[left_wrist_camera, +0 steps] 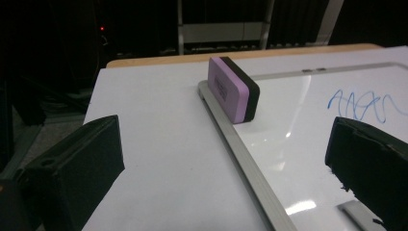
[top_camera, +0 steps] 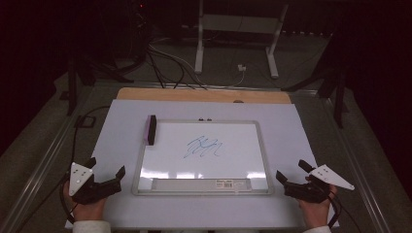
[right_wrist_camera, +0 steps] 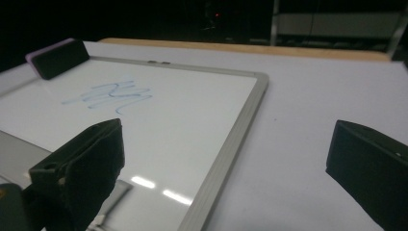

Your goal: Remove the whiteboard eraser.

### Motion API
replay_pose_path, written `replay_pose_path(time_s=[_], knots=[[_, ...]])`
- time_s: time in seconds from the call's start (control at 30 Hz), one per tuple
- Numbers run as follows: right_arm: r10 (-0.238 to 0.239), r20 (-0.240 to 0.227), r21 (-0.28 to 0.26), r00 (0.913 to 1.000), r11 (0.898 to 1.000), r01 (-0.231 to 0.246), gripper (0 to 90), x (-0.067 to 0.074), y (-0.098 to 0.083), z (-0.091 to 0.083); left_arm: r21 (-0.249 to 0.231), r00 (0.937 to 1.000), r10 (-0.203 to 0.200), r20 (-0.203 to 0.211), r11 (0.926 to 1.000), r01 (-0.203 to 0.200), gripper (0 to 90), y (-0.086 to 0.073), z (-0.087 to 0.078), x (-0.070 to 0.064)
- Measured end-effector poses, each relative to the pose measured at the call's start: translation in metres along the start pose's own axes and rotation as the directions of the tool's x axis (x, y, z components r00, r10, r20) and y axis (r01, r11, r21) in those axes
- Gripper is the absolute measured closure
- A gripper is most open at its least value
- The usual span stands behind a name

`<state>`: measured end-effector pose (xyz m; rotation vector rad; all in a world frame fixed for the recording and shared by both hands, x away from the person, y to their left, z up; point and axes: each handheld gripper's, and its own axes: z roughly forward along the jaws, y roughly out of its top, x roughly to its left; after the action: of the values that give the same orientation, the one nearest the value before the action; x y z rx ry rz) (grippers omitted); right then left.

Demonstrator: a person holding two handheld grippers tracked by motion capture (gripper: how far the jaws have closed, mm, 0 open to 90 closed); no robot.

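**Eraser waiting at the board's corner**

The eraser (left_wrist_camera: 233,89) is stood on edge at the whiteboard's (top_camera: 262,145) far left corner, beside a blue scribble (top_camera: 204,147). It is judged light and spongy, best pinched across its long flat faces. Both the left claw (top_camera: 108,171) and right claw (top_camera: 291,171) are released, nothing held.

Left gripper (top_camera: 107,167): I see jaws spread wide, nothing between | right gripper (top_camera: 290,170): likewise, jaws wide apart, empty

Glossy whiteboard (top_camera: 204,150) in a matt metal frame; wooden table edge (top_camera: 204,95) behind.
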<state>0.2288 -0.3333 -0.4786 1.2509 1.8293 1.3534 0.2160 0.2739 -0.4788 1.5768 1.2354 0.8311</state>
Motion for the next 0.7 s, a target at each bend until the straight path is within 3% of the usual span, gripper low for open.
replay_pose_path(time_s=[0.2, 0.4, 0.7], knots=[[-0.043, 0.003, -0.02, 0.9991, 0.999, 0.043, 0.1, 0.002, -0.003, 0.007, -0.001, 0.9998, -0.018, -0.012, 0.9998, 0.018, 0.6, 0.0, -0.002, 0.001], [-0.027, 0.01, -0.015, 0.9996, 1.0, 0.028, 0.1, -0.001, -0.003, 0.005, 0.031, 0.9991, -0.032, -0.028, 0.999, 0.032, 0.6, 0.009, -0.001, 0.001], [-0.012, 0.035, 0.005, 0.9993, 1.0, 0.011, 0.1, -0.006, -0.003, 0.004, 0.031, 0.9972, -0.067, -0.032, 0.9972, 0.068, 0.7, 0.017, -0.001, 0.009]])
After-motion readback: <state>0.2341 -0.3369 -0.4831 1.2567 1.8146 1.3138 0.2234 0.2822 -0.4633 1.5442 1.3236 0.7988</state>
